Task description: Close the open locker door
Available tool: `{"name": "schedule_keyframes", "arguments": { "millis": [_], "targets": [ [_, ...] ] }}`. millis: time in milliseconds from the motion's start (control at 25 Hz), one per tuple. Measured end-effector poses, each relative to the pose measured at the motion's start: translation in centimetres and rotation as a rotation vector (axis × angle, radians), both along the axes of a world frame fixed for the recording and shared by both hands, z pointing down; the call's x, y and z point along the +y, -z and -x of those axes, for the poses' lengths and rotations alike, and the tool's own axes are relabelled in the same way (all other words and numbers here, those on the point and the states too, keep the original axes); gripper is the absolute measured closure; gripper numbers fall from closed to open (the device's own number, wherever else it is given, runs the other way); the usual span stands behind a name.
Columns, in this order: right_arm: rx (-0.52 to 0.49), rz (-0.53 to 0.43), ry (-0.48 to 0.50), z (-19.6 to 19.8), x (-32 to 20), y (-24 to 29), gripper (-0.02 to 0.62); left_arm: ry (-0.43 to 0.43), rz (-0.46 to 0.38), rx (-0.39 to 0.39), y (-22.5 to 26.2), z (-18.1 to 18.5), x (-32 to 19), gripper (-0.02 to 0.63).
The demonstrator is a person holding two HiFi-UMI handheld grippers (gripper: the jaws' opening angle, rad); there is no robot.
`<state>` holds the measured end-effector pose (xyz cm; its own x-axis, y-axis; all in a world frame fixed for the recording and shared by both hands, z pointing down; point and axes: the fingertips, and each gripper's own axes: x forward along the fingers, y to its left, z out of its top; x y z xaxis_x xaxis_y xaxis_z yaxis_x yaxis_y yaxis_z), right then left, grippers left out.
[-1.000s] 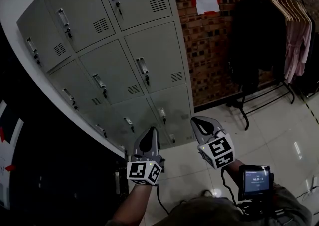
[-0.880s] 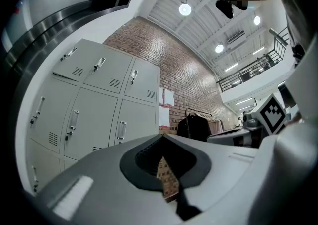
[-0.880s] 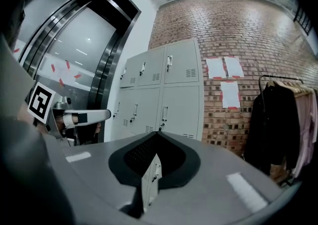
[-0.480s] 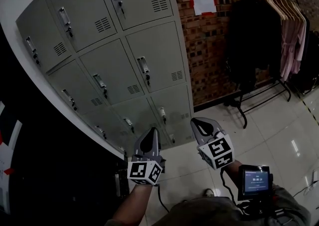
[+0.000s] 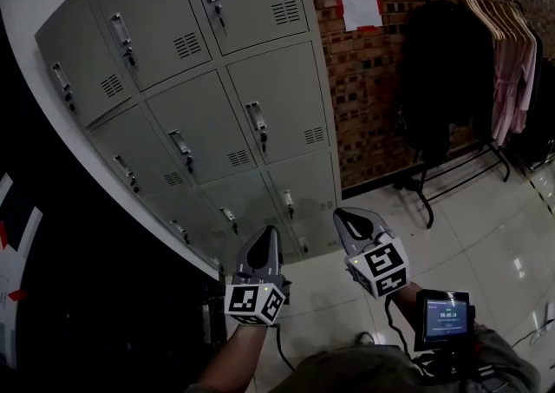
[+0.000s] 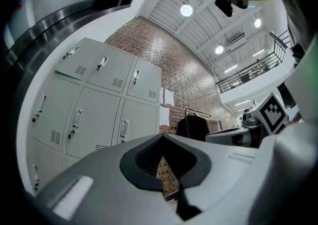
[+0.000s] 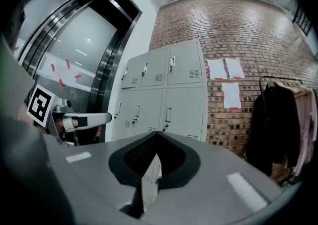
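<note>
Both sets of jaws clenched, empty. My left gripper [image 5: 262,245] and right gripper [image 5: 350,223] hang side by side, apart from the lockers [image 5: 208,114] ahead; every visible door sits flush.

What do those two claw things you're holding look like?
The left claw and right claw are grey and pointy like beaks, with dark padding. Each carries a white cube printed with black square patterns. A black cable trails from the right one, by a small screen.
</note>
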<state>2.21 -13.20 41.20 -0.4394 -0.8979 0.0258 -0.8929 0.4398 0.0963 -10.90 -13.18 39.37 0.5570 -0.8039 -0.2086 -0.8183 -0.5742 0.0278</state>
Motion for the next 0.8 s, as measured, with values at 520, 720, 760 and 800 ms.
{"name": "schedule_keyframes", "arguments": {
  "millis": [520, 720, 760, 800],
  "targets": [
    [0.011, -0.018, -0.004, -0.39, -0.13, 0.76, 0.592, -0.011, -0.016, 0.007, 0.72, -0.68, -0.03, 0.604],
    [0.017, -0.027, 0.000, -0.32, -0.29, 0.97, 0.592, -0.012, -0.025, 0.009, 0.90, -0.65, -0.20, 0.604],
    [0.018, -0.029, 0.002, -0.32, -0.34, 1.00, 0.592, -0.014, -0.027, 0.009, 0.86, -0.66, -0.26, 0.604],
    [0.019, -0.031, 0.003, -0.32, -0.40, 1.02, 0.592, -0.015, -0.030, 0.010, 0.79, -0.67, -0.33, 0.604]
  ]
}}
